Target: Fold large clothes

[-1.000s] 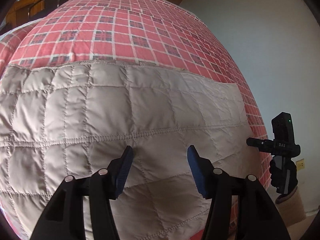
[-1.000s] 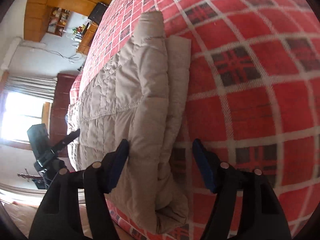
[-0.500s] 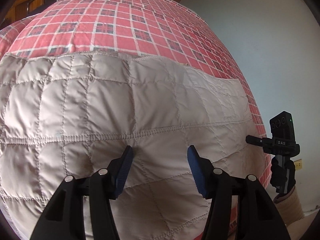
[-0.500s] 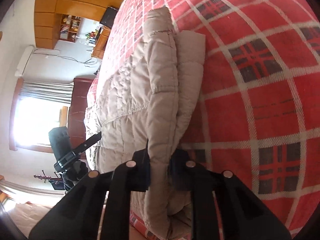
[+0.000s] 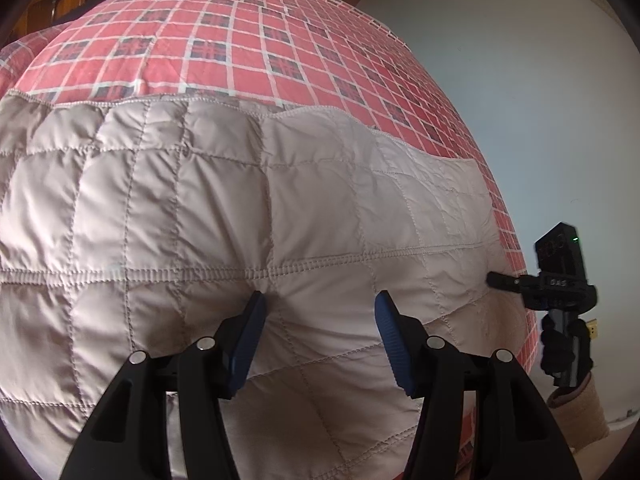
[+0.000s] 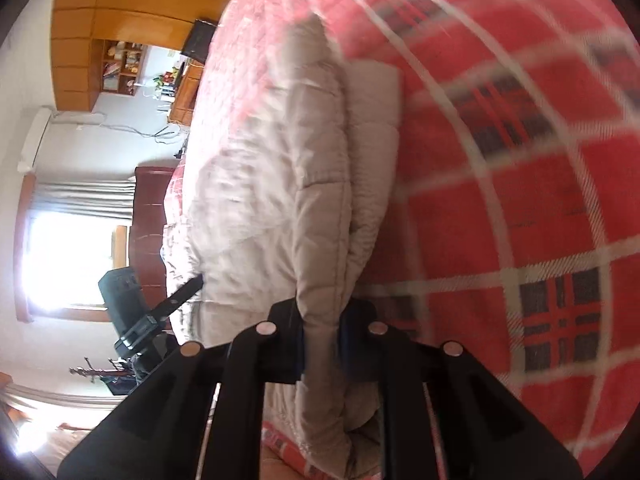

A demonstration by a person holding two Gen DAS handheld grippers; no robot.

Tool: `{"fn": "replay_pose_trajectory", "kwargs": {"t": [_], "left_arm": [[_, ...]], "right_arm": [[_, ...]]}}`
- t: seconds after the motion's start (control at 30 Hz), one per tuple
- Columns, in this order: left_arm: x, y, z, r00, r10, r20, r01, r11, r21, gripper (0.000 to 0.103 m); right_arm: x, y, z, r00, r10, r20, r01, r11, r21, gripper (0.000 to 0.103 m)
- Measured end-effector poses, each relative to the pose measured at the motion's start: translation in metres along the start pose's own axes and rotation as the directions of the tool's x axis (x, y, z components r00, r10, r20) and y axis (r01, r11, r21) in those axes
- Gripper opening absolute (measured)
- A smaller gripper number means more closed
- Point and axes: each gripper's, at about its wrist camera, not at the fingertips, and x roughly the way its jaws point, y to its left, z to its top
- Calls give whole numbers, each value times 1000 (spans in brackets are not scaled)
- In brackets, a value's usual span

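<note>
A beige quilted jacket (image 5: 224, 216) lies folded on a bed covered in a red plaid sheet (image 5: 256, 40). My left gripper (image 5: 318, 312) is open, its blue pads spread over the jacket's near edge with fabric bulging between them. In the right wrist view the same jacket (image 6: 288, 184) shows its stacked layers edge-on. My right gripper (image 6: 322, 328) is shut on the jacket's thick folded edge near the bed's side. The other hand-held gripper appears at the far right of the left view and at the left of the right view.
The red plaid sheet (image 6: 520, 184) stretches beyond the jacket. A pale wall (image 5: 520, 80) stands right of the bed. Wooden cabinets with shelves (image 6: 120, 40), a bright curtained window (image 6: 68, 248) and a dark headboard (image 6: 148, 224) lie to the left.
My right gripper went from open around the jacket's folded edge to shut on it, then shifted with it. The left gripper stayed open and crept closer over the jacket.
</note>
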Motion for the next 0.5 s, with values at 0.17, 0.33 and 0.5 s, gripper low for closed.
{"fn": "replay_pose_trajectory", "kwargs": {"t": [0.17,0.33,0.5], "left_arm": [[-19,-5,6,1000,-11,14,11,1000,4,57],[-53,-2,12,997,-45,68,45,999,3,57],[-77,7,15,990,-102,92,105,994,-27,59]], "right_arm": [[-24,90,4,999,-30,16,32,988,-154,11],[-13,158,4,995,-95,-18,87,959,-268,12],[18,203,0,986,-157,-65,123,925,-359,14]]}}
